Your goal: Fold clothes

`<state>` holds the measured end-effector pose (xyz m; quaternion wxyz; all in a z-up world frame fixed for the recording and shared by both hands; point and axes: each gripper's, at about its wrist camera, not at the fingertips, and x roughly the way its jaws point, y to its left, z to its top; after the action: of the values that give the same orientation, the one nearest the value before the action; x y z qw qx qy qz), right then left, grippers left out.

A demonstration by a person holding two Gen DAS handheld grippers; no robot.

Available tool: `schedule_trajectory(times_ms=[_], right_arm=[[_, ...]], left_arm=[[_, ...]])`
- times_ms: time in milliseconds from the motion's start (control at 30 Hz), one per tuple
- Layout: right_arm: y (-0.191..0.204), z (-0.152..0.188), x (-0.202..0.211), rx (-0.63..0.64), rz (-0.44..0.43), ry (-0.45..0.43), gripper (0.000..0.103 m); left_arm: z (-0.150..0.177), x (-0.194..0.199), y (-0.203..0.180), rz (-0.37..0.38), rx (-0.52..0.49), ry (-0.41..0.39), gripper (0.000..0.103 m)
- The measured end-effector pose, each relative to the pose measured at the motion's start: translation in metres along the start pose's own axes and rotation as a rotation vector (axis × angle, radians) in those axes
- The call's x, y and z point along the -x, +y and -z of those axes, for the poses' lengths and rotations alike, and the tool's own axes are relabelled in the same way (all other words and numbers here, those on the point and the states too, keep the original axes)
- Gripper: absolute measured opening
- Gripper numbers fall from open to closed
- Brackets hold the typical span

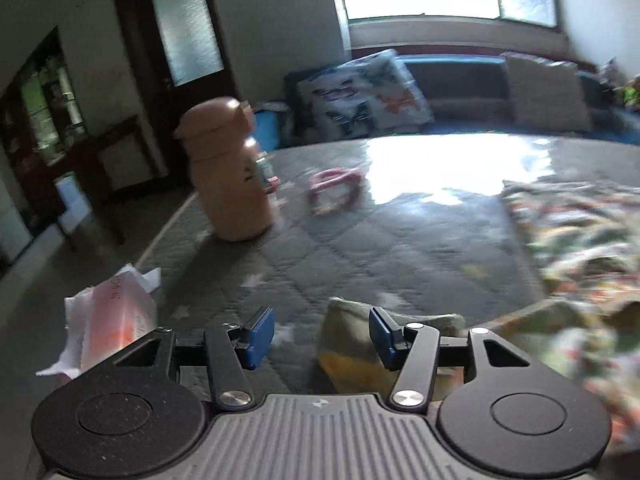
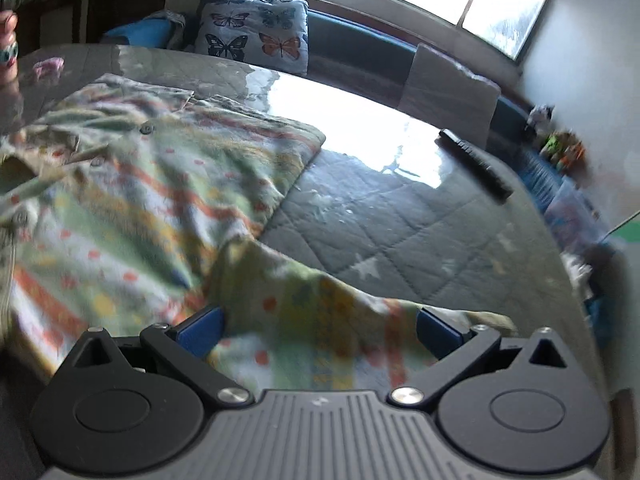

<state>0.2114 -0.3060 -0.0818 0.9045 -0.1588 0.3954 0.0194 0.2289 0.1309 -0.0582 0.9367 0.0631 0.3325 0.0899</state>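
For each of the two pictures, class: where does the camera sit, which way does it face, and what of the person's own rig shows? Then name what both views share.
Left wrist view: sits on the left gripper, faces across the quilted table toward the window; open blue-padded fingers show, beyond them a pink bottle.
Right wrist view: sits on the right gripper, faces the same way; open fingers straddle a fold of the patterned garment.
Shared: table, garment, butterfly cushion, window.
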Motion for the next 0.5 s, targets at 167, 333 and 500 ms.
schedule_trajectory(times_ms=[167,333,500], right_arm=[[0.021,-0.002,0.027,0.019,-0.09,-0.06,0.103],[0.055,-0.013,0.026,0.034,-0.205,-0.075,0.103],[0.074,-0.01,0.014,0.052,-0.267,-0.044,0.103]], left_arm=[[0.016,0.019,-0.041,0.106,-0.08,-0.008,0.056],[0.031,0.038,-0.082,0.213,-0.16,-0.016,0.056],[0.047,0.056,-0.122,0.319,-0.239,-0.023,0.056]])
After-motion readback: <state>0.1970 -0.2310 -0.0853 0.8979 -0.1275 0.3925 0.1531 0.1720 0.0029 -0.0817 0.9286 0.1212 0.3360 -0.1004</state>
